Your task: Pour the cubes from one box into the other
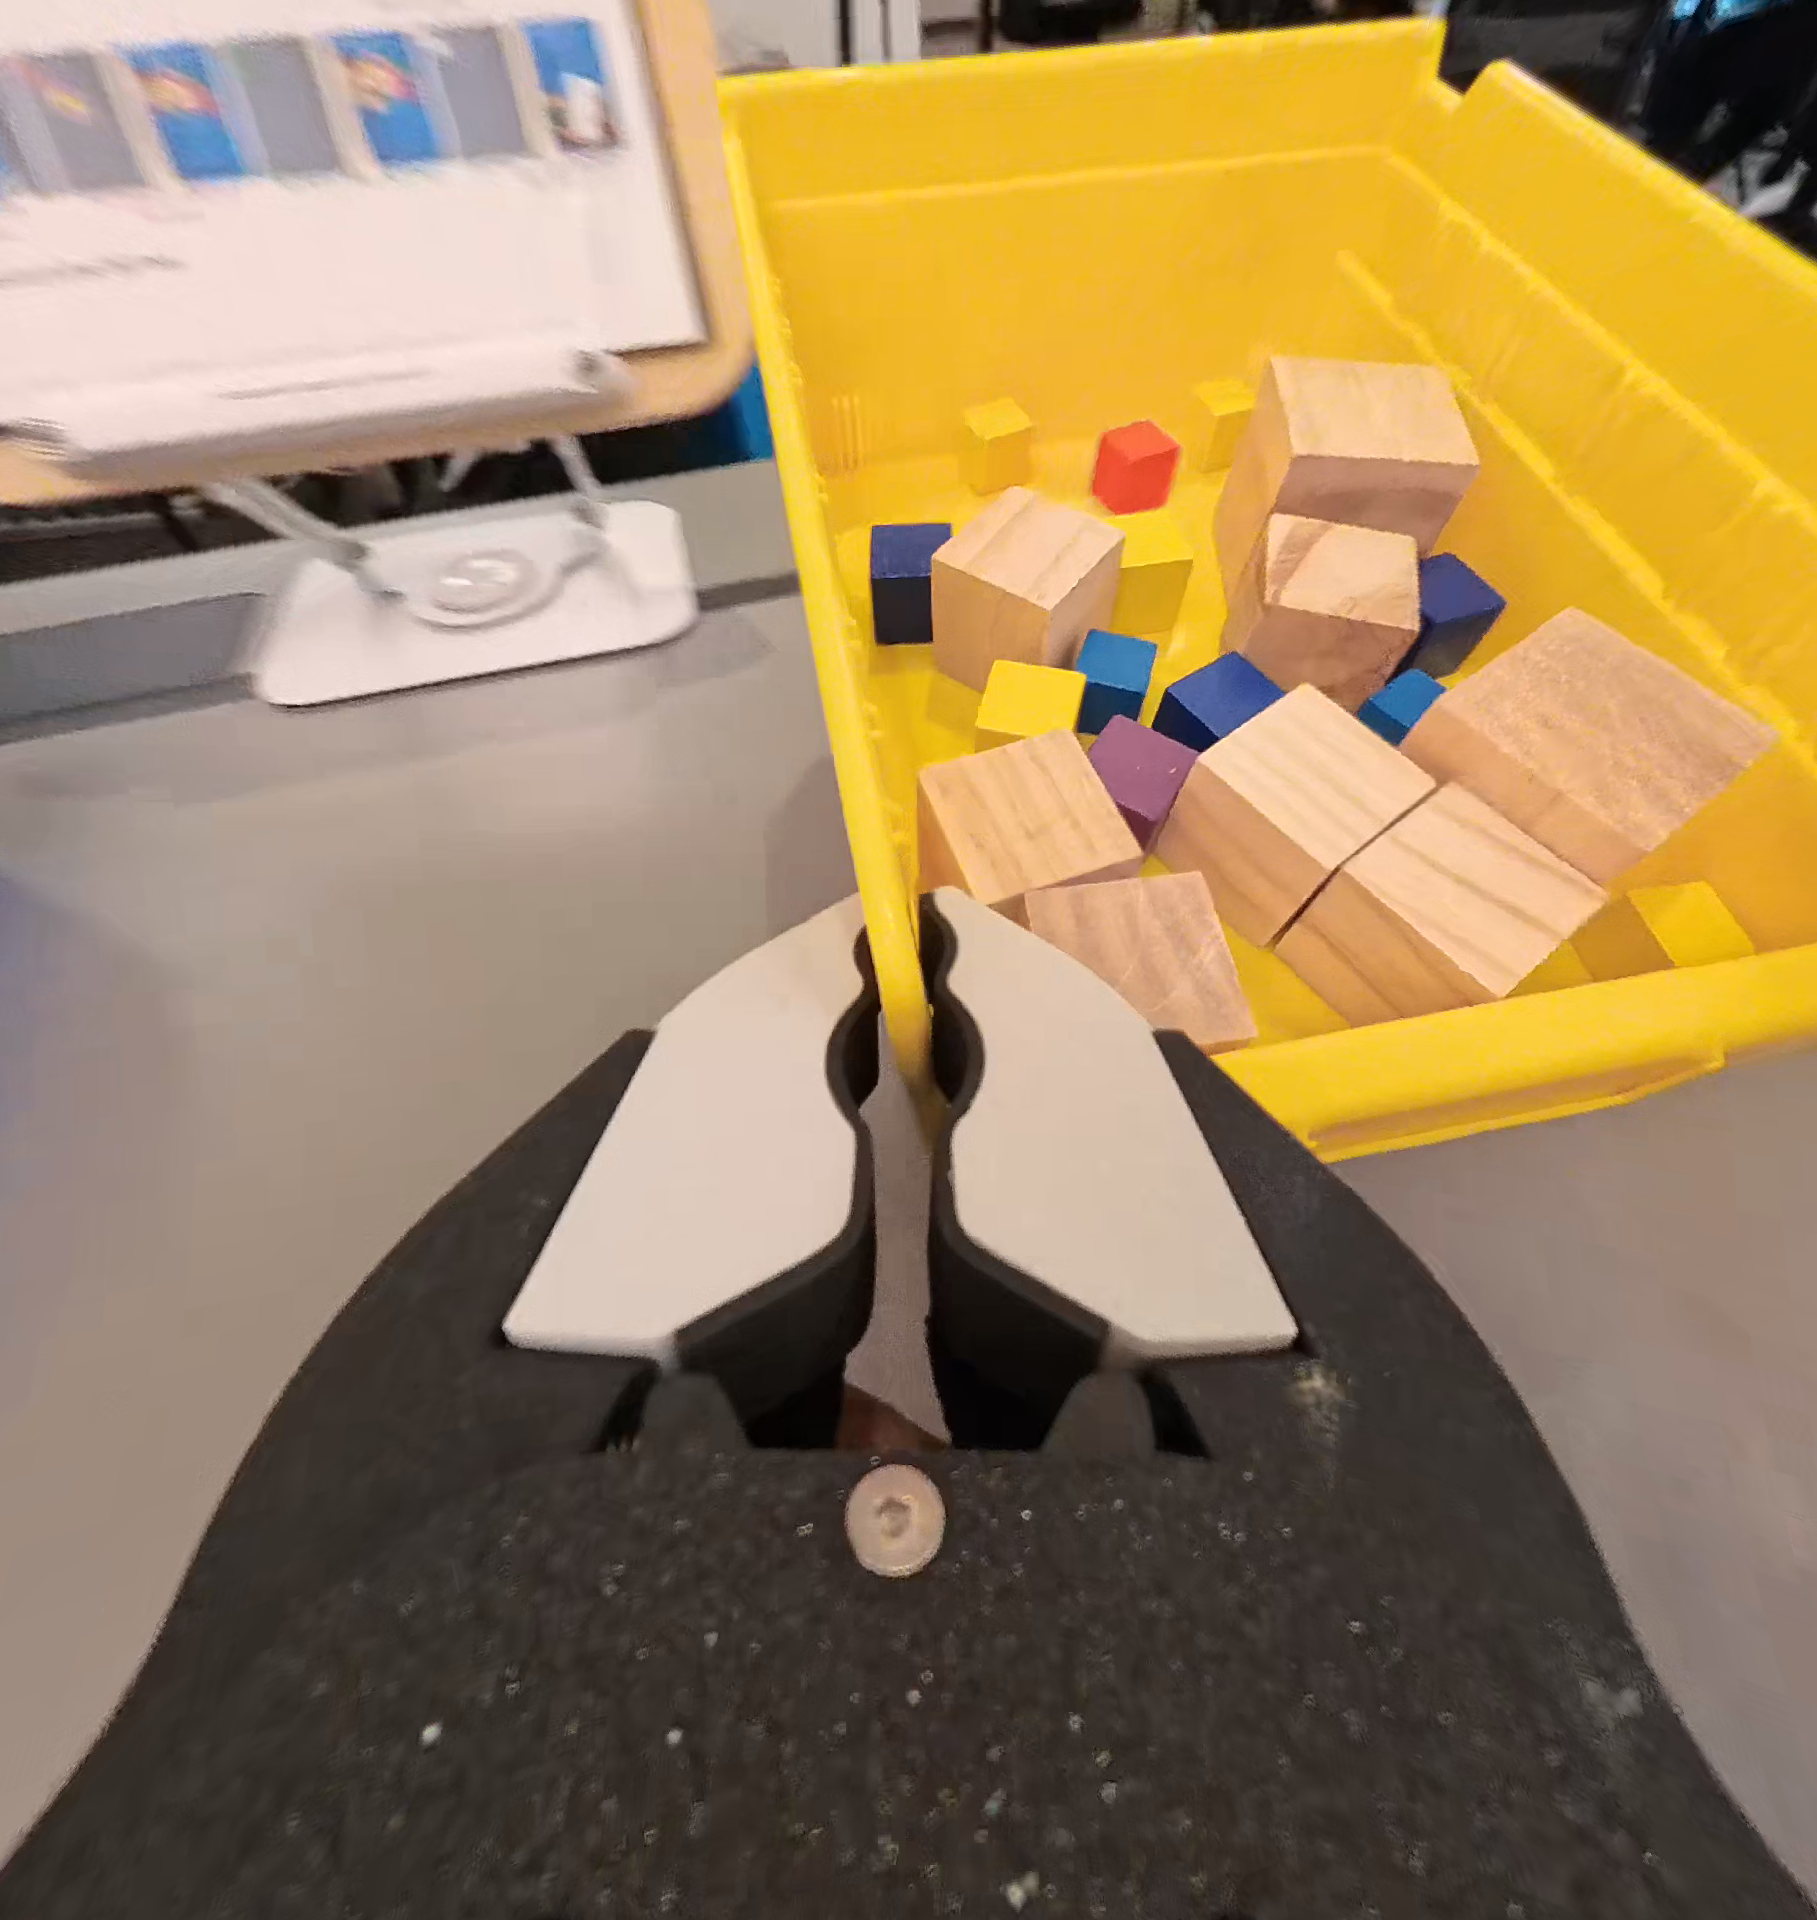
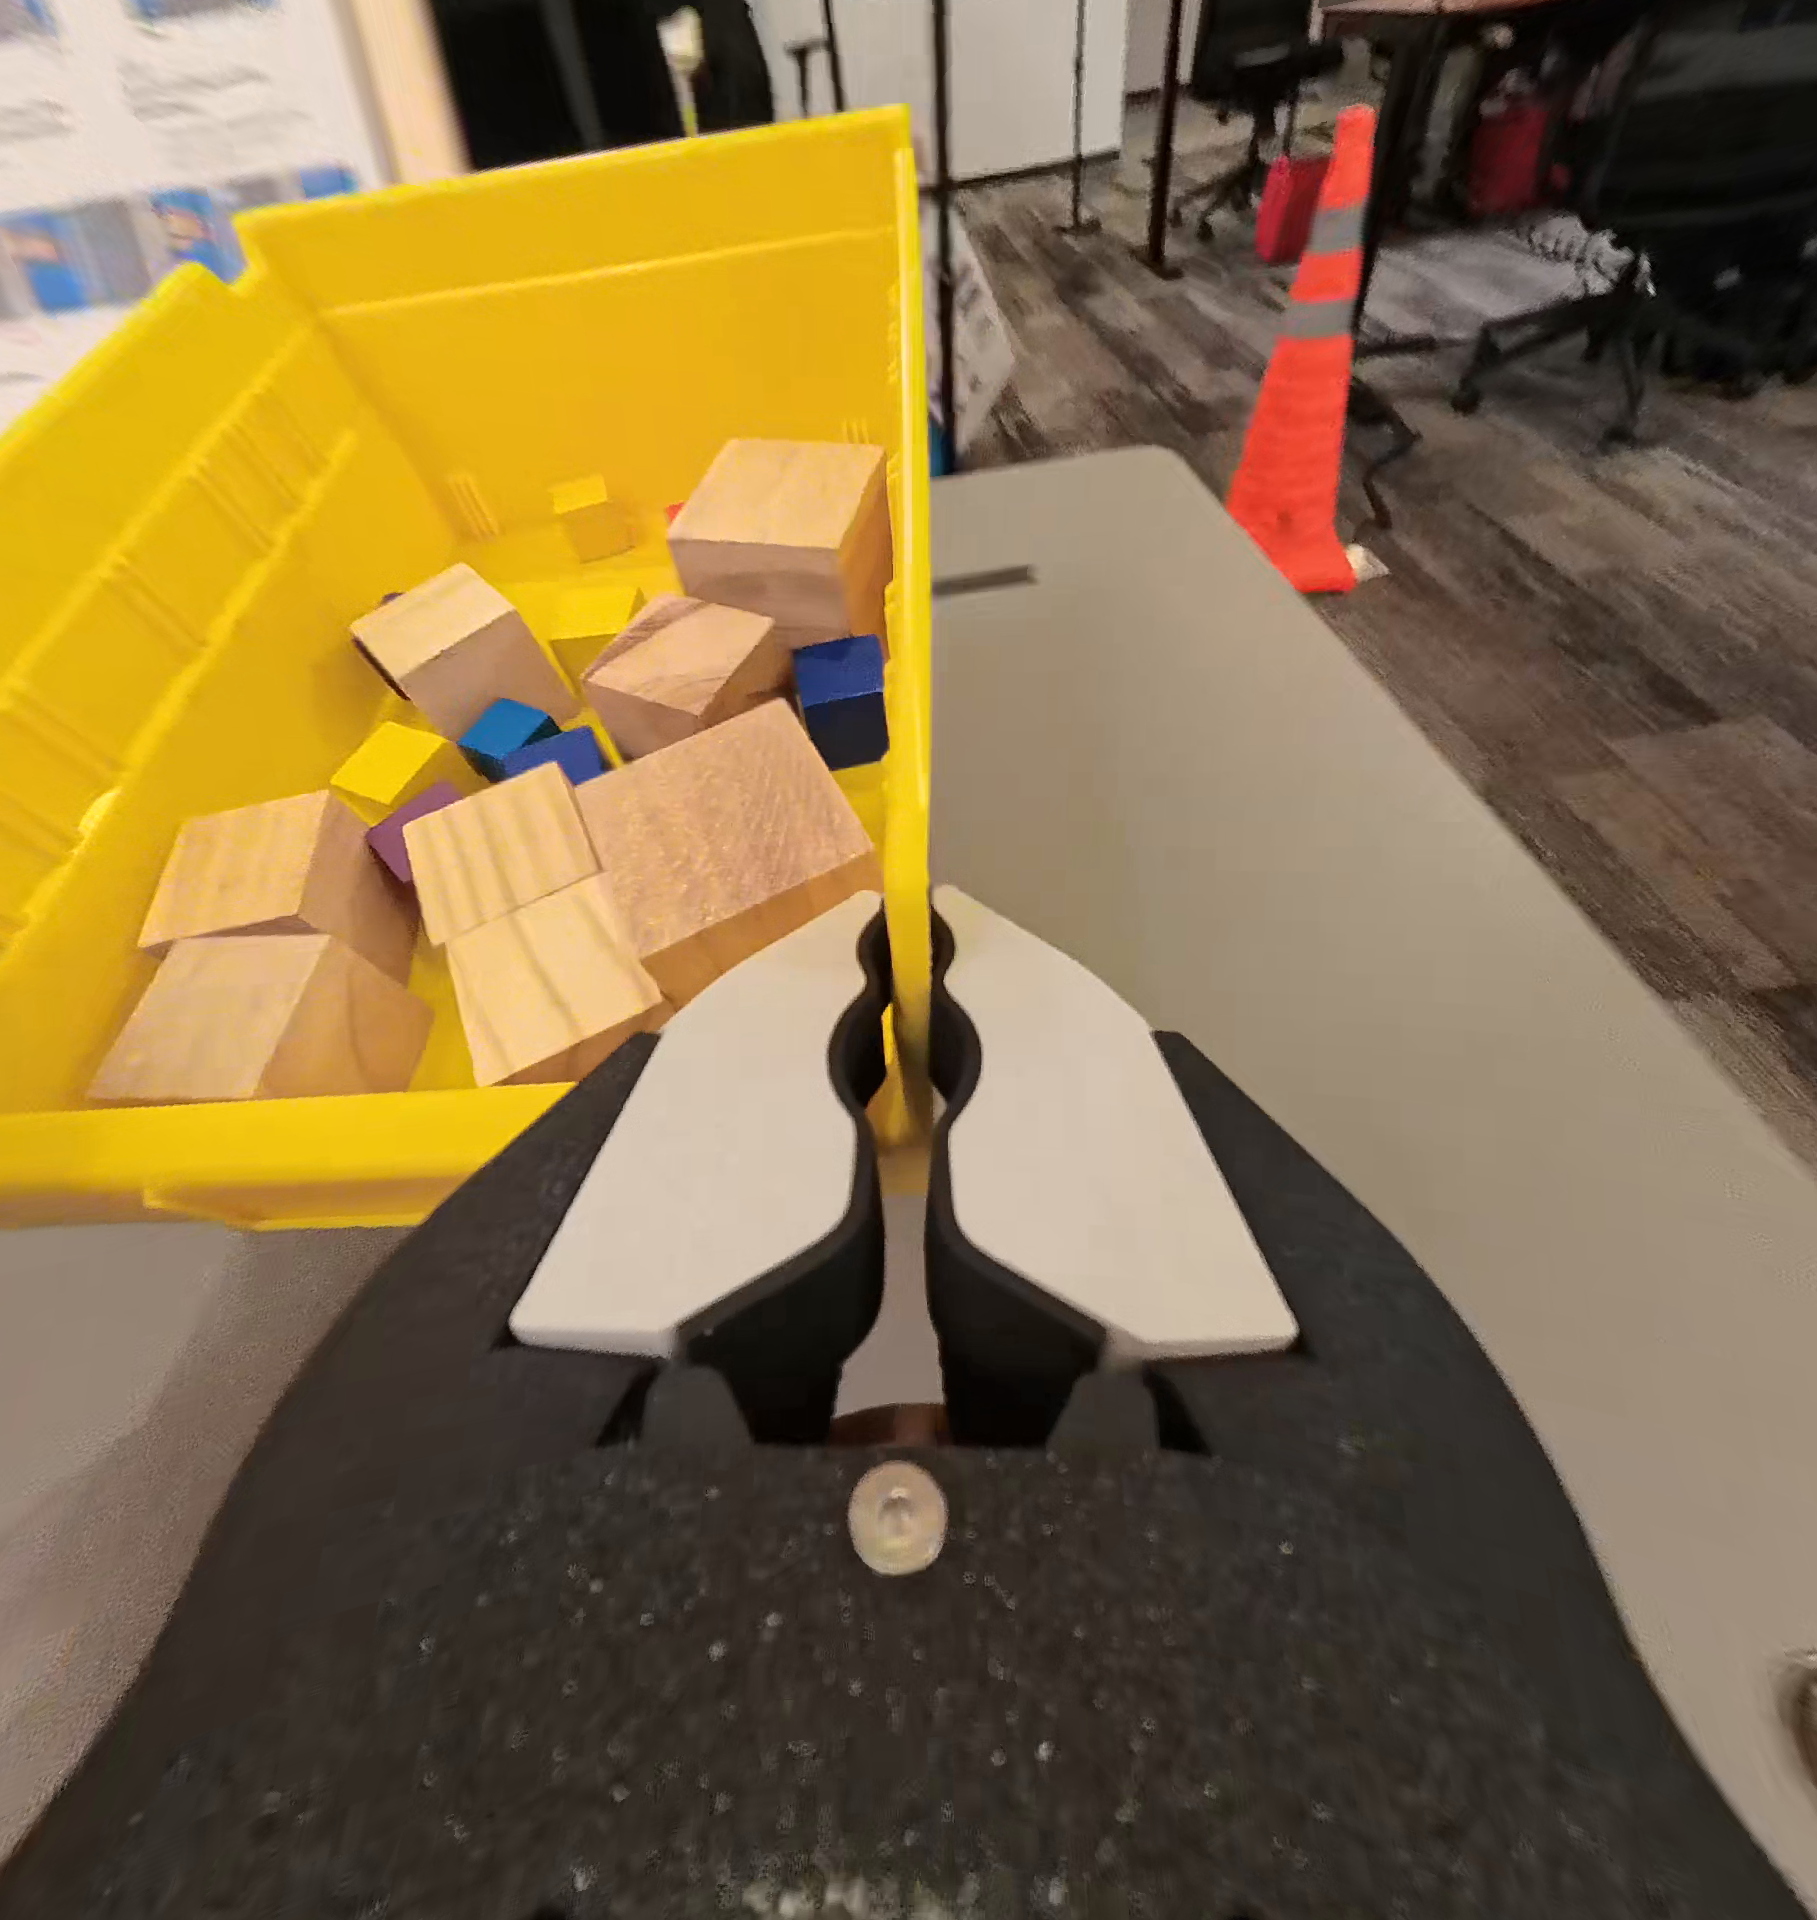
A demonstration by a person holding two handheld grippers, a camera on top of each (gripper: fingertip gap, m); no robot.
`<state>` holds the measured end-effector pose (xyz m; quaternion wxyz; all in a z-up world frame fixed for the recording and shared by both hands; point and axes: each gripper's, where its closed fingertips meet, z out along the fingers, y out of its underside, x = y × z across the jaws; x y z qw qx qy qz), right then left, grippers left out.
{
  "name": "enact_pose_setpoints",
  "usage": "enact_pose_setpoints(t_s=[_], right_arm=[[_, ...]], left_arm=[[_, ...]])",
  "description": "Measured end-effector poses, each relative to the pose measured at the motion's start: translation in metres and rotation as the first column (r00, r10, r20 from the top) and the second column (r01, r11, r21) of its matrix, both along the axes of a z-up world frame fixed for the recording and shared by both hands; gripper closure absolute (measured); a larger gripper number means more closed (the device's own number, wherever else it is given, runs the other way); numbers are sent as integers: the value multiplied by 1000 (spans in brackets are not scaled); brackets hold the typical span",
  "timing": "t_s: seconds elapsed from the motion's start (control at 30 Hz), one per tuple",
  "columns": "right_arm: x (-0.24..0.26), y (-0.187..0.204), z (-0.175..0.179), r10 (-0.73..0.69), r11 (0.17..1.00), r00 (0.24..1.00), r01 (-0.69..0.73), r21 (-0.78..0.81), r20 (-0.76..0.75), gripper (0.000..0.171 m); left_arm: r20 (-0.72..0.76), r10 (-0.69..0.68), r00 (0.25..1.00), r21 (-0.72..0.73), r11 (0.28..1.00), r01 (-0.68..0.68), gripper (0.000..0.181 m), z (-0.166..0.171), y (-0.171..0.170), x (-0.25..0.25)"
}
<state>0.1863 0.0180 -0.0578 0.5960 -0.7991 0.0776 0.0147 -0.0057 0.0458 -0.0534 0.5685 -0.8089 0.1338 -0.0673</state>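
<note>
Grey tabletop (image 1: 468, 1039) fills the lower part of both views, with a stand holding a printed board (image 1: 291, 208) at the upper left of the left wrist view and an orange cone (image 2: 1299, 395) on the wooden floor at the upper right of the right wrist view.

Both tongs are closed narrow on the yellow box (image 1: 1091, 260), each pinching a side wall near a front corner. The left gripper (image 1: 899, 935) clamps the wall that runs up the centre of its frame, with the box spreading to the right. The right gripper (image 2: 909, 925) clamps the opposite wall, with the box spreading to the left of its frame. Each wall sits right between the fingertips, one pad inside the box and one outside.

Inside lie the cubes (image 1: 1299, 790): large plain wooden ones piled toward the near end, small blue, yellow, purple and red ones scattered behind and between them. A wooden cube sits just beside each inner fingertip. The box looks tilted and possibly lifted off the table; the second box is not in view.

To do this step well, I judge both grips should stay firm and move together, keeping the box level side to side so the thin walls do not twist. Tip it slowly, since the heavy cubes could slide in a rush.
</note>
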Motion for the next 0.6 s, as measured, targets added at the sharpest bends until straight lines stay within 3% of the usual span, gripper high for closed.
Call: enact_pose_setpoints(t_s=[0.13, 0.3, 0.4, 0.43, 0.53, 0.6], right_arm=[[-100, 10, 3, 104, 995, 995, -104, 5, -7, 169], [-198, 27, -41, 203, 974, 979, -205, -100, -35, 169], [-229, 26, -79, 296, 936, 951, -271, -223, 86, 166], [-236, 27, -76, 315, 939, 942, -293, -179, 112, 165], [-236, 27, -77, 309, 937, 944, -283, -205, 113, 166], [-237, 22, -75, 363, 917, 928, -340, -207, 85, 164]], left_arm=[[-27, 83, 996, 11, 997, -83, 178, 12, -6, -99], [-70, 149, 986, -64, 986, -154, 178, -20, -2, -196], [-33, 117, 993, -152, 981, -120, 177, -61, 9, -228], [-25, 115, 993, -158, 980, -118, 177, -73, 11, -235], [44, 81, 996, -150, 986, -74, 174, -73, 6, -233], [72, 52, 996, -167, 985, -40, 149, -62, -5, -230]])
